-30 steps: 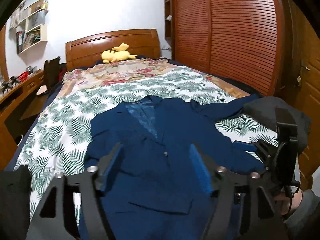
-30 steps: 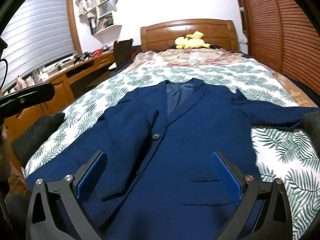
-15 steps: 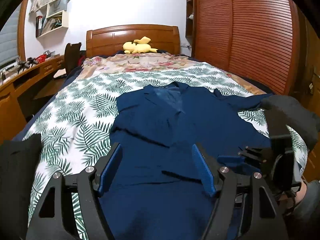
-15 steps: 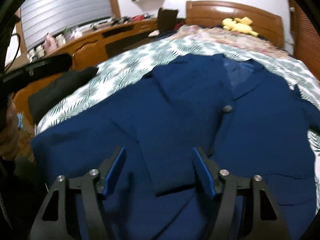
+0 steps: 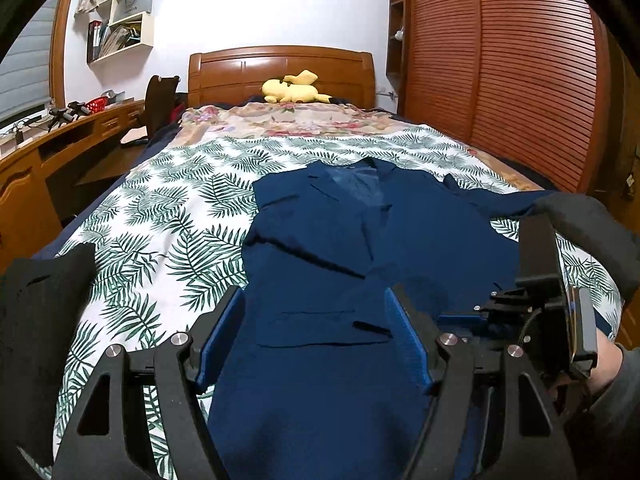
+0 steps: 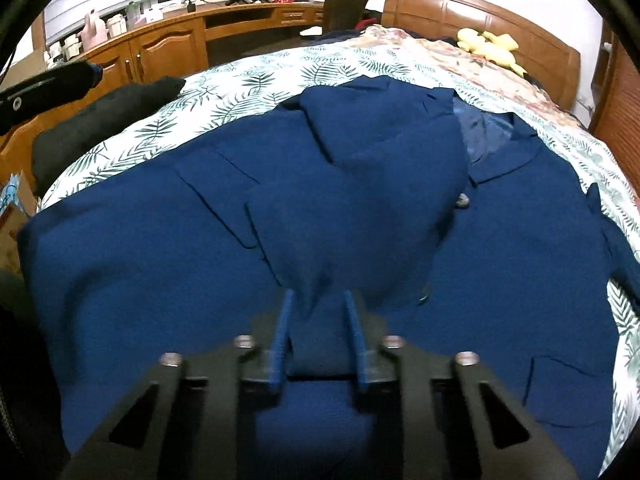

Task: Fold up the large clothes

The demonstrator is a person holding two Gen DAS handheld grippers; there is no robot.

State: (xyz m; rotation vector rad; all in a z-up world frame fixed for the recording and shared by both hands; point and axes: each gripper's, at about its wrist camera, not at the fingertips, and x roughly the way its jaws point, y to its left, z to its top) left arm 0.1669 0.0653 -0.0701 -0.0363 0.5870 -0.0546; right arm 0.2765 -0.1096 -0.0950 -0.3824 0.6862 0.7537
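- Left wrist view: we see a blue jacket lying front-up on the bed, collar toward the wooden headboard, on a bedspread printed with green leaves.
- Our left gripper hangs over the jacket's lower part with its jaws spread wide; the cloth lies beneath them and the blue pads press on nothing.
- In the same view our right gripper shows at the right edge, low over the jacket, with a hand behind it.
- Right wrist view: the right gripper has its jaws closing, now narrow, with a raised fold of the jacket between the two blue pads. We cannot tell whether the pads already press on the cloth.
- One sleeve lies folded across the jacket's chest, and a button shows beside its edge.
- A yellow soft toy rests against the headboard, well apart from the jacket.
- Dark cloth lies at the bed's left edge, near a wooden desk.
- A slatted wooden wardrobe stands along the right of the bed.
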